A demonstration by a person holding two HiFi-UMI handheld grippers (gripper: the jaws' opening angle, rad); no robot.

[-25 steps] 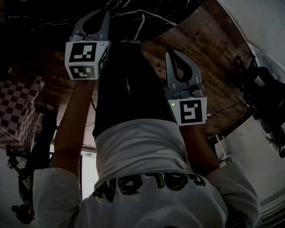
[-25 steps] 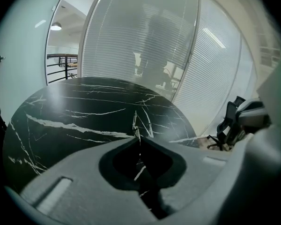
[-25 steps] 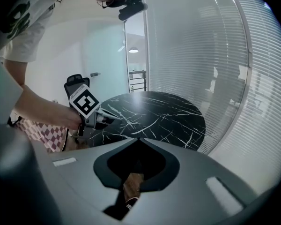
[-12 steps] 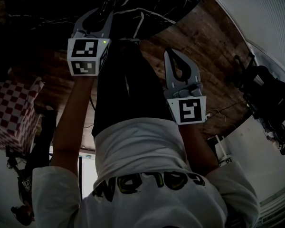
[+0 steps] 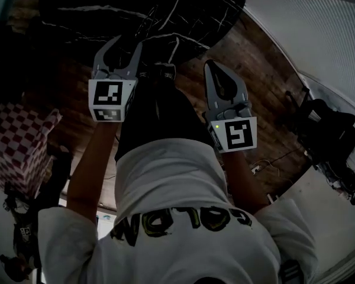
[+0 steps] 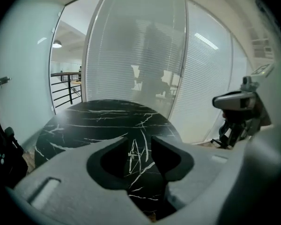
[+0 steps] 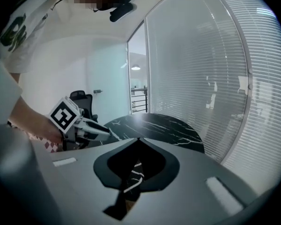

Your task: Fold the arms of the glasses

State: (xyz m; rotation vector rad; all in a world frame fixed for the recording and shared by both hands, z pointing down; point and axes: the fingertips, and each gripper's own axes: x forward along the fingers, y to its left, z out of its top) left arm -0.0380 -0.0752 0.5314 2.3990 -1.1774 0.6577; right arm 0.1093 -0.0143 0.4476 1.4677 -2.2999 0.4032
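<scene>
Room, far left: a red-and-white checkered box (image 5: 16,152) stands beside the person, on a brick-patterned wooden floor (image 5: 266,81).

Left tool (image 5: 127,42): held above the near edge of the counter (image 5: 77,5). Its jaws are opening and stand wide apart, with nothing between the pads.

Counter: round, black marble with white veining, otherwise bare as far as can be seen. A thin, pale wire-like figure, probably the glasses (image 6: 132,153), lies flat on the top in line with the gap of the left tool. It is hard to separate from the veins, and the position of its arms cannot be made out.

Right tool (image 5: 212,65): raised beside the left one, over the floor near the counter's edge. Its jaws are pressed together and hold nothing.

Room, right: a curved glass wall with white slatted blinds (image 5: 319,34) runs behind the counter. A dark stand or chair (image 5: 328,135) is at its foot.
</scene>
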